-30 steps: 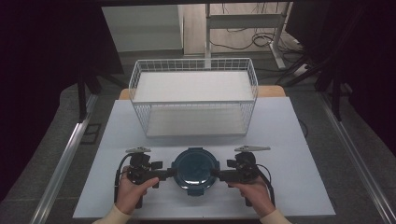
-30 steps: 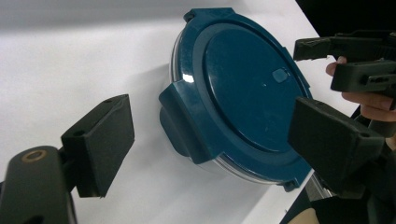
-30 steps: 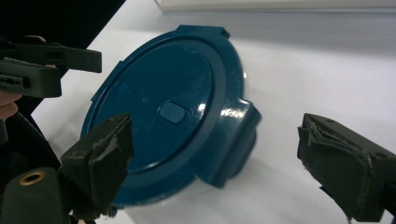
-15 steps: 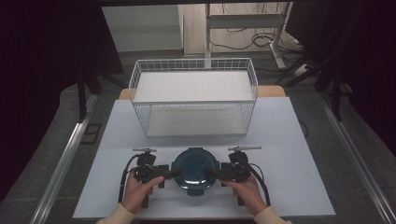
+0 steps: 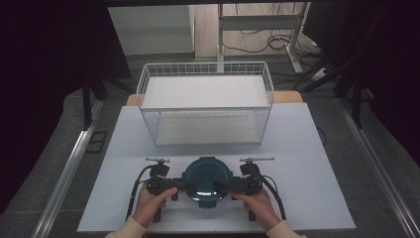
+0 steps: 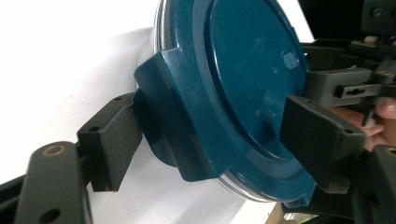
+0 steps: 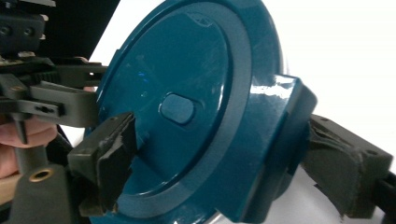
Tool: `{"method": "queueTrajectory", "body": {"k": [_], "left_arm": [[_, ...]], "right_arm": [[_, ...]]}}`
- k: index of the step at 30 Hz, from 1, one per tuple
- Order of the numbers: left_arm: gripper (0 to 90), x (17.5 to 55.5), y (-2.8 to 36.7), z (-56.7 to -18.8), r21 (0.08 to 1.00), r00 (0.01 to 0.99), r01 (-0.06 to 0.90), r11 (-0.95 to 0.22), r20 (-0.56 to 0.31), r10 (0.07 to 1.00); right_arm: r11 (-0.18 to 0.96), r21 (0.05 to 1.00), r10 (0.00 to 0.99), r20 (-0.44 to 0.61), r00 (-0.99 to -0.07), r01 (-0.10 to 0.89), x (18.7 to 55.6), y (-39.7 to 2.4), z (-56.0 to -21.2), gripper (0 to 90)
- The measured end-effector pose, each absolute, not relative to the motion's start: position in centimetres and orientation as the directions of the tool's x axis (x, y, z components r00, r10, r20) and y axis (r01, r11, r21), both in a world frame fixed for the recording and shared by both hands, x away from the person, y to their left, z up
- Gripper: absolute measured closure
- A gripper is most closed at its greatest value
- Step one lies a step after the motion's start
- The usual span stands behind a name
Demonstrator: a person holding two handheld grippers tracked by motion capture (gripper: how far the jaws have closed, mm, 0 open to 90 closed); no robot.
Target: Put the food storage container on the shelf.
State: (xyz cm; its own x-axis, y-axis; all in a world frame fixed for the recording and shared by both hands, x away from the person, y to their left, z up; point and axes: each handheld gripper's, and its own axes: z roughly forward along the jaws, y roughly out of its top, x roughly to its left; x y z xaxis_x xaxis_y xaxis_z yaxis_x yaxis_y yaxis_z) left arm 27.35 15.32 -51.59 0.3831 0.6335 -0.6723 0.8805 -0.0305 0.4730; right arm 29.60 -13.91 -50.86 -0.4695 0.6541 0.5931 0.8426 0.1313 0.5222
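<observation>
We find a round blue lid (image 5: 206,180) lying on the desk (image 5: 307,163), directly between the left claw (image 5: 184,186) and the right claw (image 5: 223,187). Each claw straddles one of the lid's side tabs, one jaw over the top face and one beneath the tab. Both sets of jaws have just been closing. In the left gripper view the outer jaw meets the tab (image 6: 168,116), but the jaw over the top face looks short of contact; in the right gripper view the tab (image 7: 280,140) sits between the pads, contact unclear. We therefore cannot tell whether either grip is firm.

To do this step well, we judge both claws should close evenly and stay level, so the lid is not tilted.

Whatever lies under the lid is hidden. A wire basket (image 5: 205,101) stands beyond both claws.
</observation>
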Motion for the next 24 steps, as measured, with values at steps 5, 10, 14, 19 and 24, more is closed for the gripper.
{"method": "queueTrajectory", "body": {"k": [5,10,14,19,24], "left_arm": [[24.7,27.5,15.6,-51.7,0.457,0.367,0.889,-0.017,-0.690,0.623],[28.0,27.4,15.7,-51.5,0.451,0.357,0.893,-0.009,-0.695,0.624],[32.2,27.0,15.9,-51.3,0.462,0.357,0.887,0.011,-0.699,0.619],[35.6,26.3,16.0,-51.0,0.479,0.360,0.877,0.029,-0.697,0.620],[38.7,25.6,16.0,-50.6,0.500,0.376,0.866,0.025,-0.683,0.626]], "right_arm": [[0.113,0.497,0.649,0.619,-0.443,0.861,29.8,-14.2,-50.9,19.1],[0.078,0.475,0.625,0.662,-0.414,0.877,30.0,-14.8,-51.0,25.5],[0.065,0.481,0.621,0.666,-0.413,0.874,29.7,-15.1,-50.8,28.8],[0.041,0.502,0.623,0.664,-0.414,0.864,29.1,-15.3,-50.5,31.6],[0.040,0.528,0.614,0.657,-0.438,0.848,28.5,-15.5,-50.3,33.5]]}}
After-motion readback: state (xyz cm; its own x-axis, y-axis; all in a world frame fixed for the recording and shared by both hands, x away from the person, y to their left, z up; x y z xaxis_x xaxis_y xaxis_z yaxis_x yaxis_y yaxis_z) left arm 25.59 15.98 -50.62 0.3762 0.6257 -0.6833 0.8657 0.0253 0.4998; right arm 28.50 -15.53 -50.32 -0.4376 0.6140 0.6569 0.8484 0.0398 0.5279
